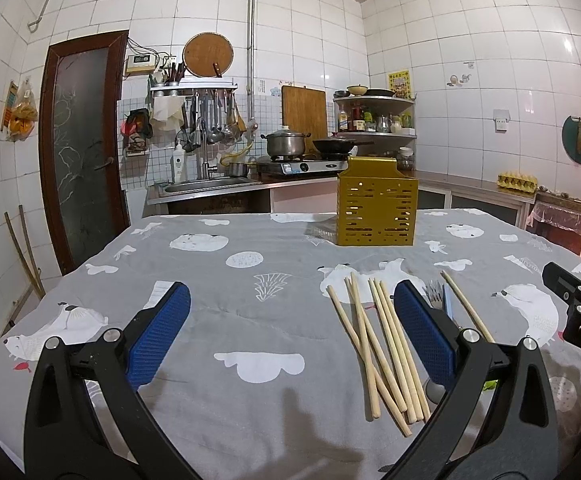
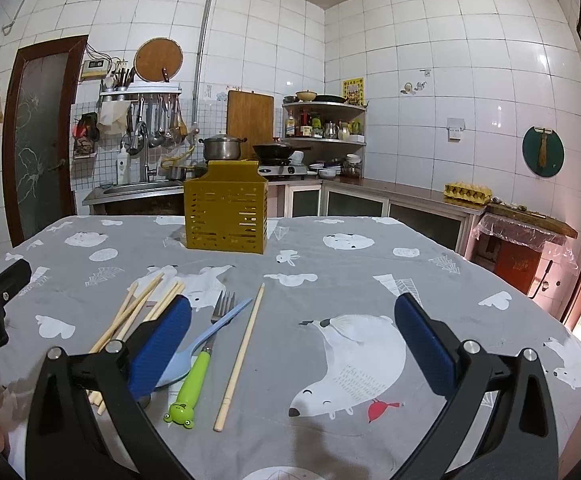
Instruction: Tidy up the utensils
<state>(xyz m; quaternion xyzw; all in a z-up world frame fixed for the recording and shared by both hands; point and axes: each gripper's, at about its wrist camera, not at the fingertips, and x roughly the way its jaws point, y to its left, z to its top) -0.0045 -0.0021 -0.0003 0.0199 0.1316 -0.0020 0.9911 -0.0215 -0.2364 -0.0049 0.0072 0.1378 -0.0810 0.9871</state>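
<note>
A yellow perforated utensil holder [image 1: 376, 210] stands upright at the far side of the table; it also shows in the right wrist view [image 2: 226, 210]. Several wooden chopsticks [image 1: 382, 344] lie in a loose bundle, with one more chopstick [image 2: 240, 354] lying apart. A fork with a green frog handle [image 2: 200, 364] and a light blue spoon [image 2: 206, 338] lie crossed between them. My left gripper [image 1: 290, 312] is open and empty above the cloth, left of the chopsticks. My right gripper [image 2: 292, 320] is open and empty, right of the utensils.
The table is covered by a grey cloth with polar bear prints [image 2: 350, 364]. Behind it are a sink [image 1: 206, 184], a stove with a pot [image 1: 286, 144] and a wok, a corner shelf [image 2: 324, 120], and a counter with an egg tray [image 2: 468, 192].
</note>
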